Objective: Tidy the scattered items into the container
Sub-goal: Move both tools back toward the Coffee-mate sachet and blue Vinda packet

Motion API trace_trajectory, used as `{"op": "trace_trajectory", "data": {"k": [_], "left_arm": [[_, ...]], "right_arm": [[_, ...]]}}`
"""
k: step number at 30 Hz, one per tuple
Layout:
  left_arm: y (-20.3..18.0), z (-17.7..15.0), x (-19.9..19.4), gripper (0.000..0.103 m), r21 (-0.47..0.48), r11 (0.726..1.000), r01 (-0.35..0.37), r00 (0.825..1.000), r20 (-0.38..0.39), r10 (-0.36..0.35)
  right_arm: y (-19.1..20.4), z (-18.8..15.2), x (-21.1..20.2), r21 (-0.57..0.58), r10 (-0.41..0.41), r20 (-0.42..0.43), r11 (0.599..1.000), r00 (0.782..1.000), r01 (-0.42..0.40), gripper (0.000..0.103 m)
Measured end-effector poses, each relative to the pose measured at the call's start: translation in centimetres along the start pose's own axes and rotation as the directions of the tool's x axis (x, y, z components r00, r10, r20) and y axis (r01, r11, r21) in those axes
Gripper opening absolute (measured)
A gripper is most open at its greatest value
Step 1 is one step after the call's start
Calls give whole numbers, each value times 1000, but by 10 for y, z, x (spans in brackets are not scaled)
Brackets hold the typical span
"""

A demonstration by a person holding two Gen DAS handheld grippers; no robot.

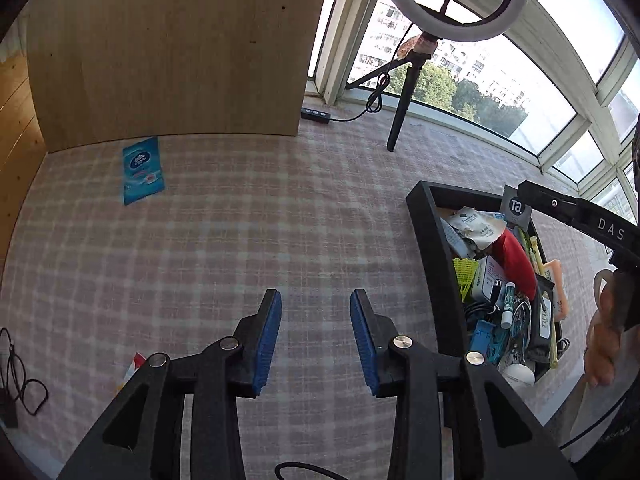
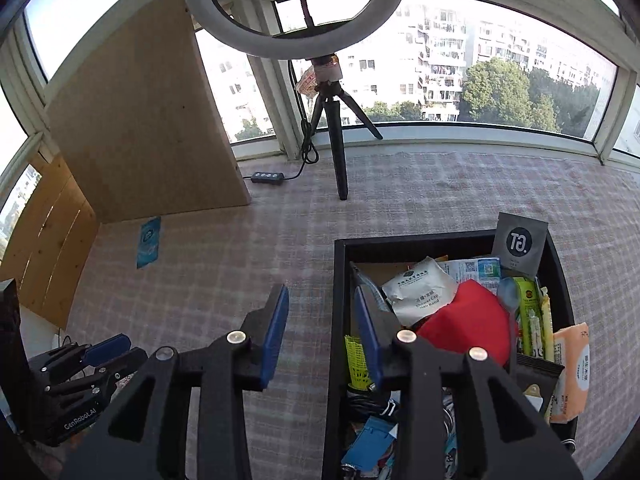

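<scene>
A black container [image 1: 434,240] [image 2: 338,304] stands on the checked cloth, full of packets, a red item [image 2: 464,324], a yellow shuttlecock [image 2: 356,360] and other small things. A blue wipes packet [image 1: 143,170] [image 2: 149,242] lies flat near the wooden board, far from the container. My left gripper [image 1: 316,336] is open and empty above the cloth, left of the container. My right gripper [image 2: 322,332] is open and empty, straddling the container's left wall. A red and white wrapper [image 1: 134,364] peeks out beside my left gripper's left finger.
A ring light on a black tripod [image 1: 404,96] [image 2: 338,148] stands at the back by the window, with its cable and controller [image 2: 268,178]. An upright wooden board [image 1: 180,60] closes off the back left. A black cable [image 1: 20,384] lies at the left edge.
</scene>
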State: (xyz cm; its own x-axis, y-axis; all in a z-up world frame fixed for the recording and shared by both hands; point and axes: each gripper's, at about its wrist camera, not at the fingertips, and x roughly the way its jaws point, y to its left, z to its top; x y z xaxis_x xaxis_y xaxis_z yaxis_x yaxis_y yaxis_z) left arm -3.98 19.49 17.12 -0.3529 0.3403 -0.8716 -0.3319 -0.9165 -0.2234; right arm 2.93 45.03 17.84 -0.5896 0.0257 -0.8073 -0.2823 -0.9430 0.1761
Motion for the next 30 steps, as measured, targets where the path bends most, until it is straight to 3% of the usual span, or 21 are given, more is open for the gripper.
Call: {"op": "trace_trajectory", "data": {"k": [8, 14, 20, 30], "left_arm": [[105, -35, -9, 36, -149, 983, -105, 994, -36, 101], [152, -59, -3, 43, -230, 962, -146, 987, -95, 127], [163, -72, 17, 52, -276, 951, -143, 982, -159, 102], [153, -90, 62, 51, -256, 946, -199, 957, -258, 132]], "right_arm": [[88, 1, 34, -132, 81, -52, 987, 995, -87, 40], [148, -7, 61, -215, 120, -108, 966, 987, -141, 44], [206, -7, 92, -293, 132, -183, 939, 974, -182, 44], [270, 3, 141, -378, 123, -259, 900, 958, -218, 50]]}}
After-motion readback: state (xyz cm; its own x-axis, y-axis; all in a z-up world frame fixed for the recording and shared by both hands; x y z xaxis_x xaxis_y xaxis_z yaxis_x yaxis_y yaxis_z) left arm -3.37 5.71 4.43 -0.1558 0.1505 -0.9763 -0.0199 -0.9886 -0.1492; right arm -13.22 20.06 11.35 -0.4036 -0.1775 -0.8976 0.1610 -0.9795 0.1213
